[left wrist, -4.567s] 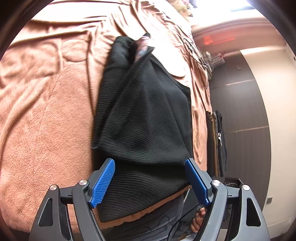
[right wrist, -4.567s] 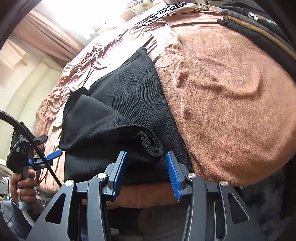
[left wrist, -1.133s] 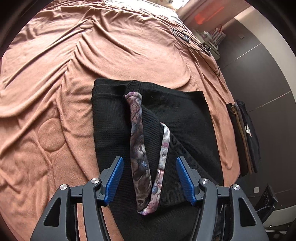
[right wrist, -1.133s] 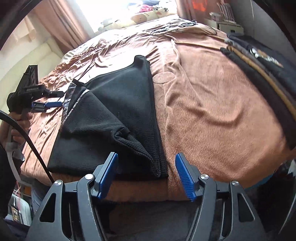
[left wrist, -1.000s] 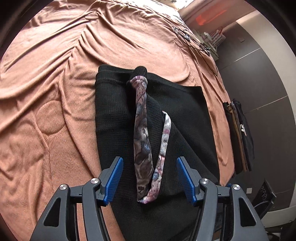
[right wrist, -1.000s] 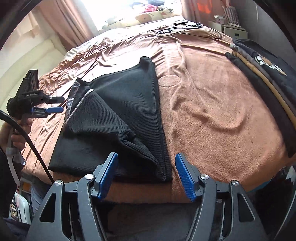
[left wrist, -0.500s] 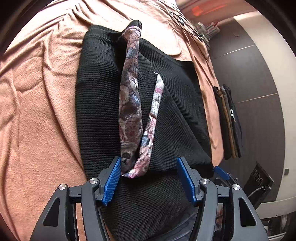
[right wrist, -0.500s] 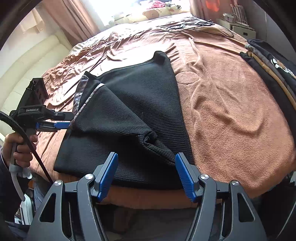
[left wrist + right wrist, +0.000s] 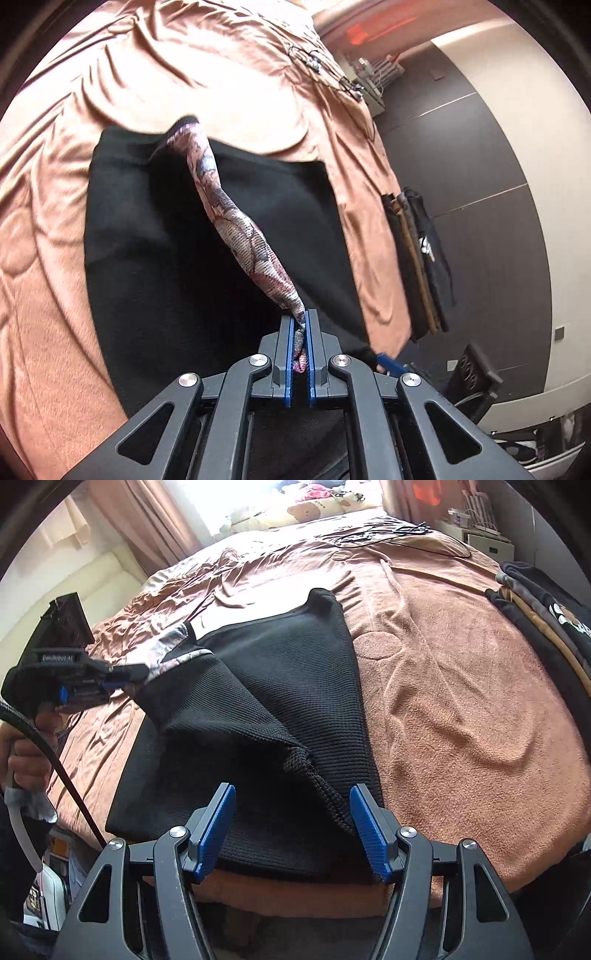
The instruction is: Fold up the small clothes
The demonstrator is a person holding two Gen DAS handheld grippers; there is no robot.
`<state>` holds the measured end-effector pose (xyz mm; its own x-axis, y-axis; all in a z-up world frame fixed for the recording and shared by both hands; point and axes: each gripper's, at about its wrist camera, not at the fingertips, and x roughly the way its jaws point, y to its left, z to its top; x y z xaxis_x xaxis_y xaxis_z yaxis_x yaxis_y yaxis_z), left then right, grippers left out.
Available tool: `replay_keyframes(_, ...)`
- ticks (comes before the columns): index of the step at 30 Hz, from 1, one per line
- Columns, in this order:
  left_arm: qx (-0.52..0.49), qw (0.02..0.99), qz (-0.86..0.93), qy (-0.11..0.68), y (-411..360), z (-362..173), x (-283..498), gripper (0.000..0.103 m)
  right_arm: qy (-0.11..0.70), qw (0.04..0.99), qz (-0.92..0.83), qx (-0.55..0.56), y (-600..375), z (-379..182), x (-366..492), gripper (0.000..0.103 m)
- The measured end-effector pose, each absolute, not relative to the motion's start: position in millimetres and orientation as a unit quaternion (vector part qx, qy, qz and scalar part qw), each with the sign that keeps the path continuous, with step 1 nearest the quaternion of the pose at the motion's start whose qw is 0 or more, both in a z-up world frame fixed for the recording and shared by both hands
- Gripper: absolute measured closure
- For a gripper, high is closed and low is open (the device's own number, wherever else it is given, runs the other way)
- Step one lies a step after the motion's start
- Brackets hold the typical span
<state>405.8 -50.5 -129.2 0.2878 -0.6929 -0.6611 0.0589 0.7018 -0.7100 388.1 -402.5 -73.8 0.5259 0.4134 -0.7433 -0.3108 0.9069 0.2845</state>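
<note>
On bed (image 9: 461,686), left gripper (image 9: 299,332) pinches black garment's (image 9: 295,679) patterned trim (image 9: 236,225)

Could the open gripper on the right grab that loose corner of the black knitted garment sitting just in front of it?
Probably yes: the right gripper is open, and the black knitted garment's loose corner lies between its fingers, uncovered.

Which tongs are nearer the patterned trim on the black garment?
Left. The left tongs are shut on the patterned trim. The right tongs hang open at the black garment's other near corner, away from the trim.
</note>
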Motion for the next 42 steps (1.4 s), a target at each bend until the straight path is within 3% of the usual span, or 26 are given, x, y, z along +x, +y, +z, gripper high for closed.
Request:
replay_keyframes(12, -0.28, 0.779, -0.246, 0.504, -77.5, -88.0, 467.3, 0.099, 0.438, 0.872, 0.194, 0.097, -428.5, -85.0, 388.6, 0.04)
replay_keyframes(15, -0.264, 0.788, -0.241, 0.502, -82.1, -81.7, 472.6, 0.088, 0.441, 0.871, 0.185, 0.107, -436.3, -86.9, 384.9, 0.04)
replay_keyframes(17, -0.264, 0.79, -0.24, 0.499, -79.4, -79.5, 472.6, 0.067, 0.443, 0.872, 0.181, 0.108, -440.0, -86.9, 382.0, 0.04)
replay_keyframes(19, -0.256, 0.799, -0.226, 0.494, -77.1, -79.1, 470.6, 0.061, 0.442, 0.872, 0.177, 0.11, -443.2, -86.6, 380.0, 0.04)
replay_keyframes(35, -0.165, 0.769, -0.22, 0.577, -119.8, -157.2, 464.1, 0.062, 0.465, 0.859, 0.159, 0.143, -454.7, -99.8, 373.3, 0.041)
replay_keyframes(38, -0.135, 0.773, -0.213, 0.582, -134.3, -167.0, 468.2, 0.069, 0.478, 0.851, 0.157, 0.148, -455.8, -104.9, 372.5, 0.058)
replay_keyframes(42, -0.112, 0.779, -0.214, 0.579, -145.8, -172.1, 478.5, 0.069, 0.48, 0.847, 0.157, 0.164, -463.4, -106.0, 371.8, 0.067)
